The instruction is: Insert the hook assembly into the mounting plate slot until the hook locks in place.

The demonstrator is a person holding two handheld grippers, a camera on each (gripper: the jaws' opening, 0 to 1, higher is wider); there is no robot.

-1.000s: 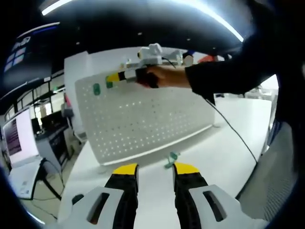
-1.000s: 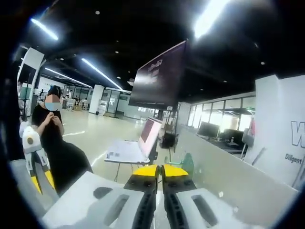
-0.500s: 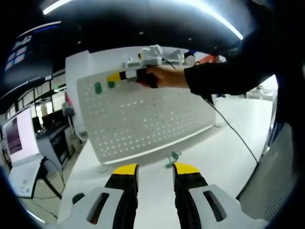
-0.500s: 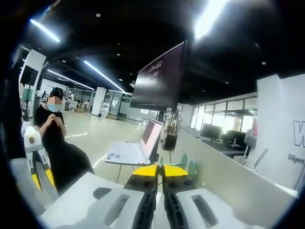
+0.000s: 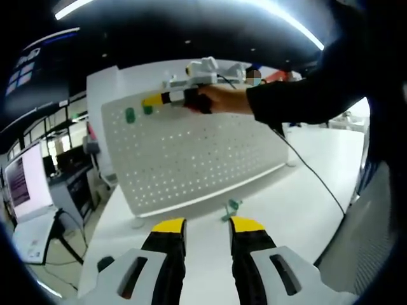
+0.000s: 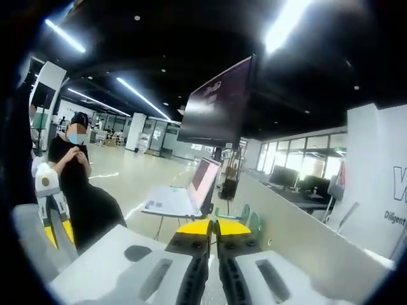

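Note:
A white perforated mounting plate (image 5: 197, 159) stands upright on the white table (image 5: 299, 210). Two green hooks (image 5: 130, 115) (image 5: 147, 110) sit near its upper left corner. A third teal hook (image 5: 232, 208) lies on the table, just ahead of my open, empty left gripper (image 5: 207, 225). A person's hand holds my right gripper (image 5: 152, 100) at the plate's top edge, its yellow tip touching or just above the nearer green hook. In the right gripper view, my right gripper (image 6: 214, 227) is shut, with both green hooks (image 6: 245, 213) just beyond its tips. I cannot tell if anything is held.
A cable (image 5: 305, 165) trails from the right gripper down across the table. A dark sleeve (image 5: 305, 95) crosses the upper right. Past the table's left edge are a laptop (image 6: 178, 200) on a stand, a large screen (image 6: 219, 105), and a standing person (image 6: 76, 184). My left gripper (image 6: 57, 234) shows at the left.
The right gripper's tip has edged slightly right and up along the plate's top edge. The left gripper and the hook on the table have stayed put.

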